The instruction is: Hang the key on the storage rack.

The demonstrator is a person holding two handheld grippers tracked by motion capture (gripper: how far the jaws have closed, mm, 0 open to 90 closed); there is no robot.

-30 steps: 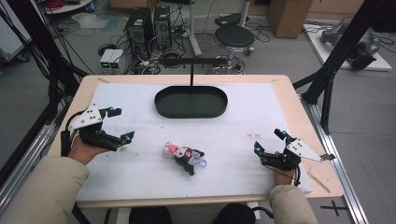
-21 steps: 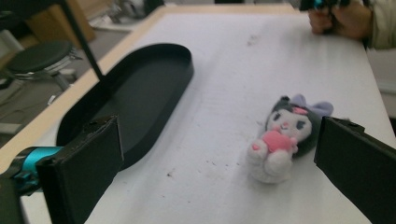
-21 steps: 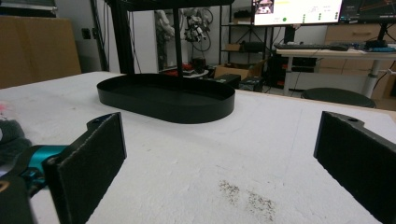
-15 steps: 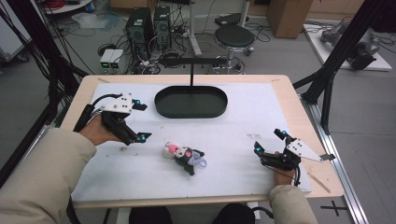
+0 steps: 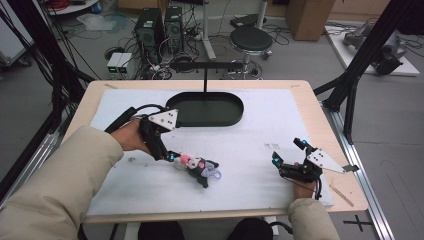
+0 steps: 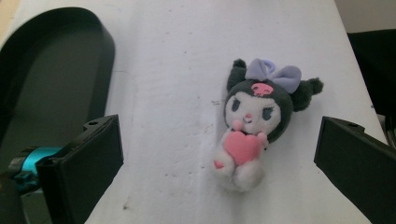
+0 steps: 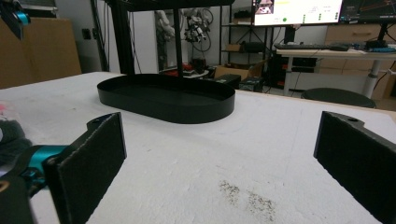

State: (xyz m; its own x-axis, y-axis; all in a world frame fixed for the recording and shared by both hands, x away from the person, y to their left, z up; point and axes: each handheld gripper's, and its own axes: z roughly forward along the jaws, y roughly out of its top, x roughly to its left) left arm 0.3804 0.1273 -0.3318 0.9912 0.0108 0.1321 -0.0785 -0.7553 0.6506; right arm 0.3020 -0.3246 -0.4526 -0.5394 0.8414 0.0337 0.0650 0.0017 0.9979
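High view: left gripper (image 5: 170,156) poised wide open over the plush toy (image 5: 197,168) lying mid-bench.
Black oval tray (image 5: 207,108) sits empty at the far side; right gripper (image 5: 287,151) rests near right, jaws wide apart, holding nothing.

We find no words, brand names or numbers we can read. The one sign we make out is a pink skull mark on the forehead of the plush toy (image 6: 256,122). The monitor (image 7: 296,11) shows content too small to read.
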